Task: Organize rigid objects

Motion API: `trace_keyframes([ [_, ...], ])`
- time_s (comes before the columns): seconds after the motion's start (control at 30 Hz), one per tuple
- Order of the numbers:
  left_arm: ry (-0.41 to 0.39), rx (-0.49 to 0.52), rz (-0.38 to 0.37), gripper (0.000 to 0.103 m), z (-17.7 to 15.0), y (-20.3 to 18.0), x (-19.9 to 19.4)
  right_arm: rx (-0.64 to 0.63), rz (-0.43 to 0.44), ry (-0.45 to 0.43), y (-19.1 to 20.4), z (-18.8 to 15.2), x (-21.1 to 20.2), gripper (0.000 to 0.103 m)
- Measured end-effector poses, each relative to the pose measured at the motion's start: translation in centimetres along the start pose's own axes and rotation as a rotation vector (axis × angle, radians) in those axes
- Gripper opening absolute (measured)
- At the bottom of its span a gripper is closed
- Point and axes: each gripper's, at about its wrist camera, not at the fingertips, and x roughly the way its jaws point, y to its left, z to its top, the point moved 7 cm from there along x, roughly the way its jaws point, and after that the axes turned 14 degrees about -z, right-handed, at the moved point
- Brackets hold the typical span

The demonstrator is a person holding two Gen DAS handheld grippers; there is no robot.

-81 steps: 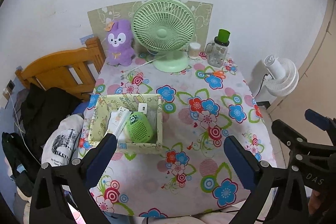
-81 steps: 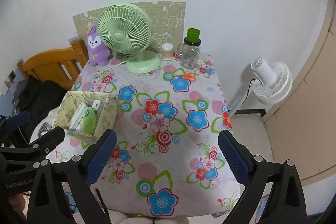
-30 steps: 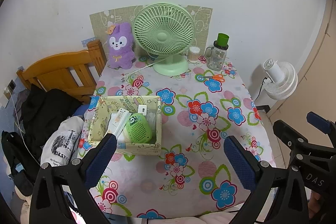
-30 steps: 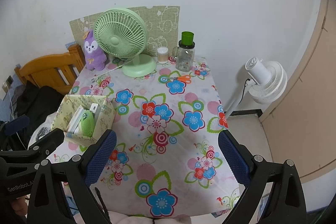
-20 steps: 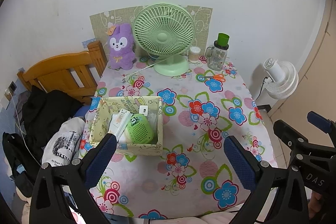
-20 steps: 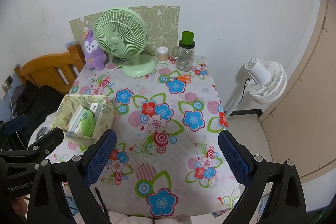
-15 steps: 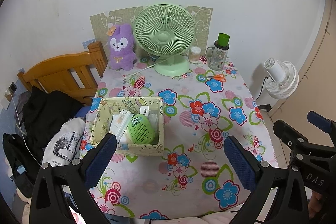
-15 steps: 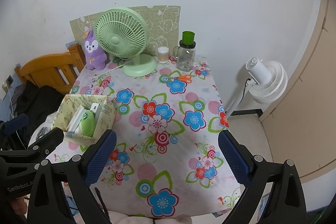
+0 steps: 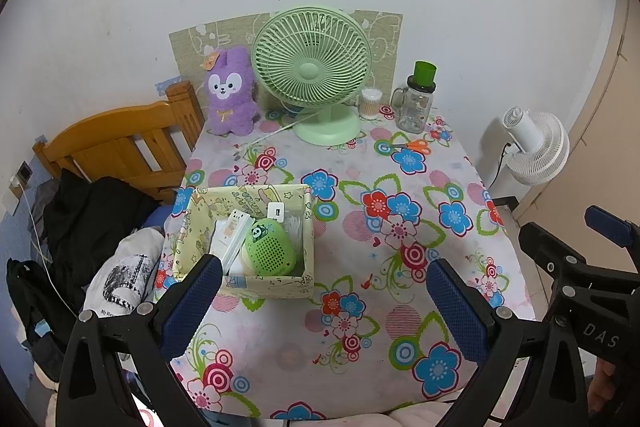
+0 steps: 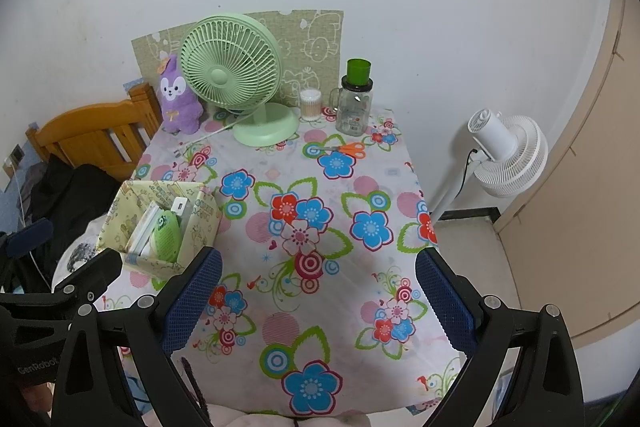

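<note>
Currently, step in hand: an approach or pause is judged; nothing is grasped, and both tools are held back over the near edge of the flower-printed tabletop (image 9: 400, 187).
Left gripper (image 9: 320, 301): its blue-padded fingers (image 9: 192, 303) are spread wide and empty, near the box.
Right gripper (image 10: 318, 297): its fingers (image 10: 444, 297) are likewise released, with bare cloth between them.
Container: a pale yellow patterned cardboard box (image 9: 248, 283) is set at the left side of the tabletop.
Already stored: a green oval speaker with a panda face (image 9: 269, 247), a white flat packet (image 9: 230, 239) and a small white charger (image 9: 276, 211) are seen inside the box.
Left loose: orange-handled scissors (image 10: 344, 149) lie at the far side, just in front of a clear glass jar with a green cap (image 10: 355, 103).
Next move: the scissors are judged the likely target; a long forward reach by the right gripper would be called for, with the fingers lowered flat across the handles.
Risk: the jar beside them could be knocked.
</note>
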Motion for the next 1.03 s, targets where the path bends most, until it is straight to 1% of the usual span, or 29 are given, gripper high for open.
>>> trace_keyframes([
  [0.7,-0.007,0.017,0.003,0.103,0.2,-0.1,0.1,0.004,-0.007,0.002,0.2,-0.1,0.2,0.099],
  [1.03,-0.013,-0.003,0.025,0.103,0.2,-0.2,0.6,-0.005,0.024,0.003,0.0,0.2,1.1,0.099],
])
